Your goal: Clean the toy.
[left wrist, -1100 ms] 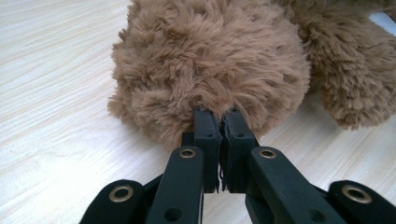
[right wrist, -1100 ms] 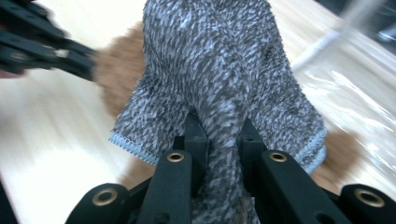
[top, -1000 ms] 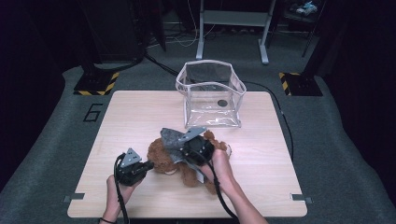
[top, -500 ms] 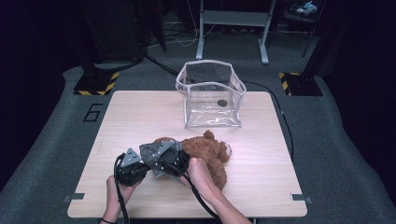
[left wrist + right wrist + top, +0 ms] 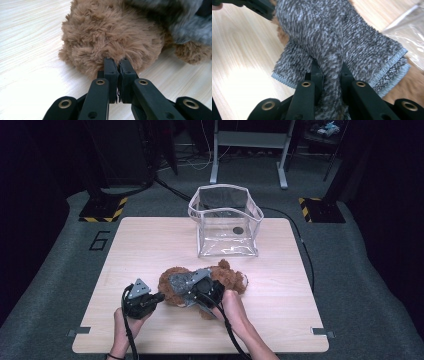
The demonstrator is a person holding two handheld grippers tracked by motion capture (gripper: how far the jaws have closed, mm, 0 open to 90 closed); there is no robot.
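Table [image 5: 150,245]: bear [image 5: 110,37] pinched, cloth [image 5: 337,45] gripped

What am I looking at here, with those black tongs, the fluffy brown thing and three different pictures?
A person sits at a wooden table and works with a hand-held gripper in each hand, each one a two-jaw clamp. One picture looks down from above. The other two come from small cameras riding on the grippers, looking along their black jaws. On the table lie a brown plush toy and, farther back, a clear plastic bag standing open. The left hand-held gripper is shut, pinching the toy's fur at one end. The right hand-held gripper is shut on a grey fuzzy cloth that lies over the toy.
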